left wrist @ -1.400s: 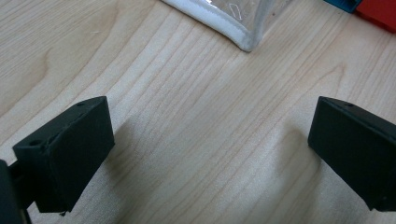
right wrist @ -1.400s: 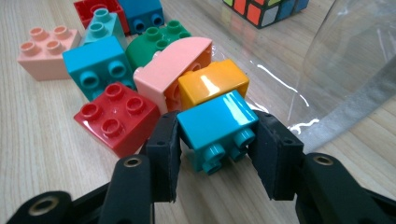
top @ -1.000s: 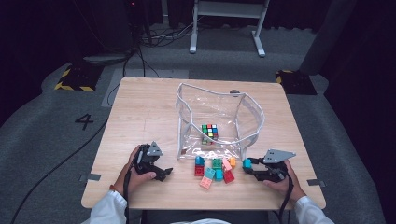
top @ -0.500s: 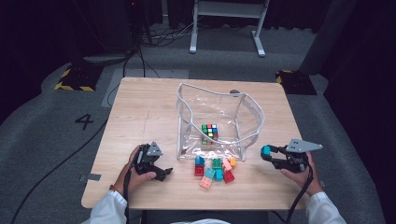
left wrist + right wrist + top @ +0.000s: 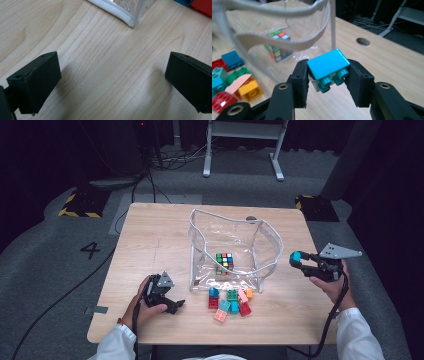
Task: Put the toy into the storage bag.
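Turquoise brick (image 5: 329,65) clamped in the right gripper (image 5: 298,260), beside the clear bag (image 5: 231,231).
It should be carried over the rim before release; left gripper (image 5: 112,85) rests open-jawed.

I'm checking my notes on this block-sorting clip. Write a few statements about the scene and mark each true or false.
1. The right gripper holds a turquoise block. True.
2. The Rubik's cube lies on the bare table outside the bag. False: it sits inside the clear plastic bag.
3. The left gripper is open over bare wood. True.
4. The loose blocks lie at the far edge of the table. False: they lie on the near side of the bag.
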Demonstrator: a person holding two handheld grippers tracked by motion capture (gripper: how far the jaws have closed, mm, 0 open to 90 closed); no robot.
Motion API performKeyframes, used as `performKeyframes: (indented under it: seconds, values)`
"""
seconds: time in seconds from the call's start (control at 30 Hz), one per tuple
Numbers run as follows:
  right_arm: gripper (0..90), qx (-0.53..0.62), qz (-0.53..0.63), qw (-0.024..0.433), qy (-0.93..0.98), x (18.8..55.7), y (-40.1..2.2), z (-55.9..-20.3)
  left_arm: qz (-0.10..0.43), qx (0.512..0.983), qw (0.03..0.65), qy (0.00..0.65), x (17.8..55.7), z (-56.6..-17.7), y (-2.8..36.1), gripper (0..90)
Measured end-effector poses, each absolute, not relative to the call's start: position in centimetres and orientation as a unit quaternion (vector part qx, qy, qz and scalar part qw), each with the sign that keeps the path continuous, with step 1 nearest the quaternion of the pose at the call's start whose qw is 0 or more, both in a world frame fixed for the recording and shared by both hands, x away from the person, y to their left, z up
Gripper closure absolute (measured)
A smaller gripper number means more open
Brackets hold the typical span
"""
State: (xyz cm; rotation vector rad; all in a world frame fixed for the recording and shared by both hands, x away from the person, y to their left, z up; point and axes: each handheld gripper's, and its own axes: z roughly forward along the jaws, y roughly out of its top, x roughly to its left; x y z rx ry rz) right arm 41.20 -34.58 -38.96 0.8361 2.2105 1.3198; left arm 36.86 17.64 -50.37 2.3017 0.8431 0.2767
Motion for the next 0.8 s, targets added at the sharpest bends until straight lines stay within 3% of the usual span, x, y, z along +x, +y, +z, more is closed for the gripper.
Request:
performKeyframes:
  seconds: [0.3, 0.8]
  values:
    - [54.9, 0.294, 0.488, 0.237, 0.787, 43.4, -34.4, -34.9, 0.106, 0.88, 0.331, 0.322, 36.9, -50.4, 17.6, 0.4]
    - [54.9, 0.279, 0.504, 0.233, 0.784, 45.8, -33.2, -31.1, 0.105, 0.88, 0.331, 0.323, 36.9, -50.4, 17.6, 0.4]
